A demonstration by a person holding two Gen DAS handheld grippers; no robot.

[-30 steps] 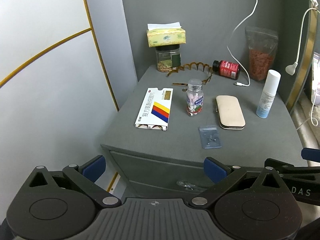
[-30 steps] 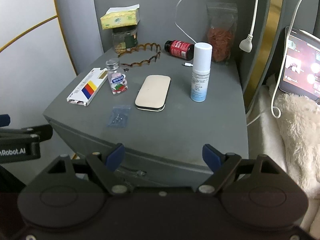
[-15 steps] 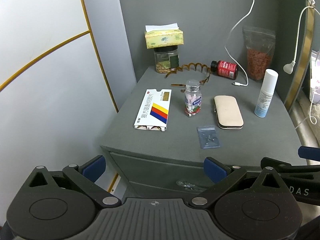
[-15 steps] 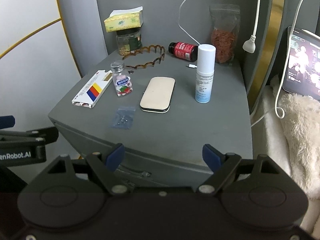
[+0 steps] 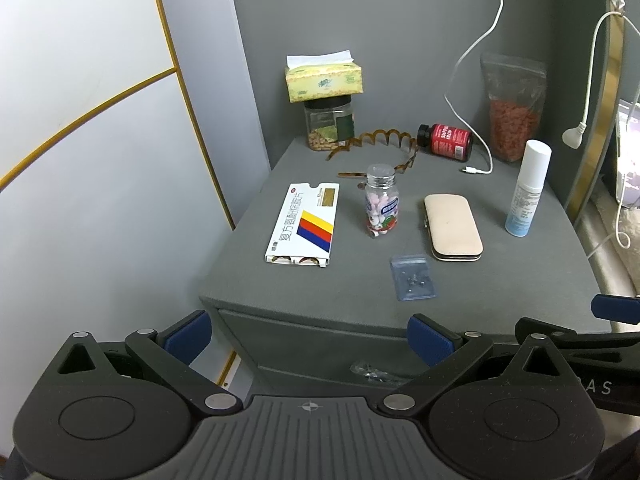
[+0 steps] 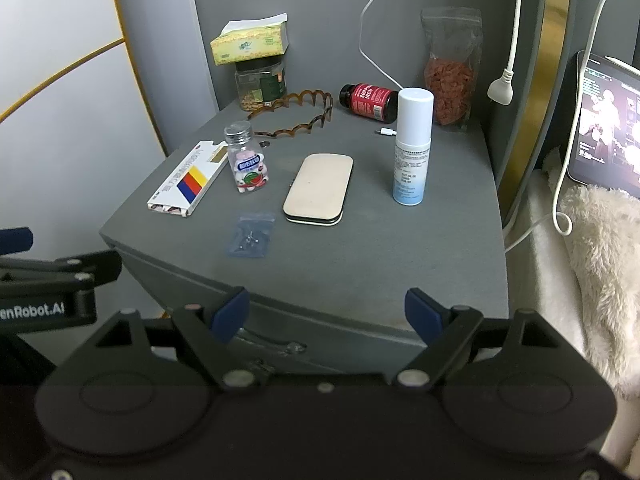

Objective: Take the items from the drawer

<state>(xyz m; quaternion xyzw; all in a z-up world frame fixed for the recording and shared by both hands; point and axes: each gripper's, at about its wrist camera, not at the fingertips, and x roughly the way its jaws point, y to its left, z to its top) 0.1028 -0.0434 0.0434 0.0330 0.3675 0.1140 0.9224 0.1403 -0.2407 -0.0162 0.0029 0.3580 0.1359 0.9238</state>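
Note:
The grey nightstand (image 5: 500, 280) has its top drawer (image 5: 304, 340) closed, with a clear handle (image 5: 372, 372) on the front. My left gripper (image 5: 309, 339) hovers open in front of the drawer, nothing between its blue pads. My right gripper (image 6: 327, 315) is also open and empty, just above the drawer handle (image 6: 268, 342). On the nightstand top lie a medicine box (image 5: 304, 224), a pill bottle (image 5: 381, 204), a beige case (image 5: 452, 222) and a small plastic bag (image 5: 412, 278). Whatever is inside the drawer is hidden.
A white spray bottle (image 6: 412, 148) stands at the right. At the back are a red bottle (image 6: 368, 100), a brown headband (image 6: 296, 116), a jar (image 6: 260, 84) under a tissue box (image 6: 250, 42), a pouch (image 6: 450, 72) and cables. A tablet (image 6: 604, 120) and fleece blanket (image 6: 600, 264) are right of the nightstand.

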